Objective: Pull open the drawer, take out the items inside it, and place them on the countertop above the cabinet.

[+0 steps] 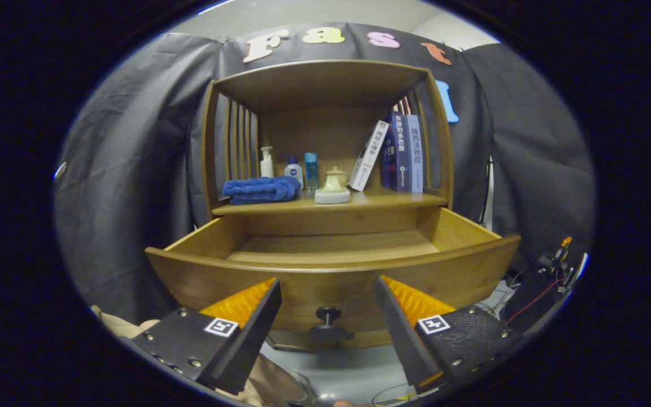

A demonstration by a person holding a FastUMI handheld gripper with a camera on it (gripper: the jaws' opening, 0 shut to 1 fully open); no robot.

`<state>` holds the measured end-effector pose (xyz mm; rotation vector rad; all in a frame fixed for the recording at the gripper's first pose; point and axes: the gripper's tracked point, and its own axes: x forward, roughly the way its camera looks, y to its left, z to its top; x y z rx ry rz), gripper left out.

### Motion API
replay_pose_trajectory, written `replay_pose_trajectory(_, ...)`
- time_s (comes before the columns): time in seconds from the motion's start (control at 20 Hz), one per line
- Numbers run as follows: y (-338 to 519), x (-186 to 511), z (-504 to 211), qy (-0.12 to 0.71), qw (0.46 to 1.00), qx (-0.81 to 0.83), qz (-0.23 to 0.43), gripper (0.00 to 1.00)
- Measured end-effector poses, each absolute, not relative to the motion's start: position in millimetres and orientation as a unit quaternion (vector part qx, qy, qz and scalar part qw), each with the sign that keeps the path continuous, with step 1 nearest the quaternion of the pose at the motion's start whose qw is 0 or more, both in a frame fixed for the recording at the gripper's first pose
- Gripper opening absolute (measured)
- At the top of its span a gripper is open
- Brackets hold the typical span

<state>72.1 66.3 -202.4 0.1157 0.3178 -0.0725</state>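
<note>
1. Drawer (331,277) stands pulled open just ahead of the tool (328,288), its visible floor bare wood.
2. Tool fingers are spread wide, holding nothing; the drawer's dark knob (328,314) sits between them.
3. On the tabletop (382,200) above: a folded blue towel (261,189), three small bottles (293,168), a cream lidded pot (333,186) and leaning books (399,152).

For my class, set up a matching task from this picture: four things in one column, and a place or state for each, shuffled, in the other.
Things:
1. drawer
2. towel
3. books
4. gripper

Places or states:
A. folded, at the shelf's left end
B. pulled out, visible floor bare
C. open, fingers either side of the knob, not touching it
D. standing at the shelf's right end

Pairs: 1-B, 2-A, 3-D, 4-C
</note>
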Motion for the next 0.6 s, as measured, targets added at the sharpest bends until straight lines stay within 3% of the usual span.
replay_pose_trajectory(0.6,61.6,88.5,-209.4,0.152,0.985,0.066,-0.040,0.99)
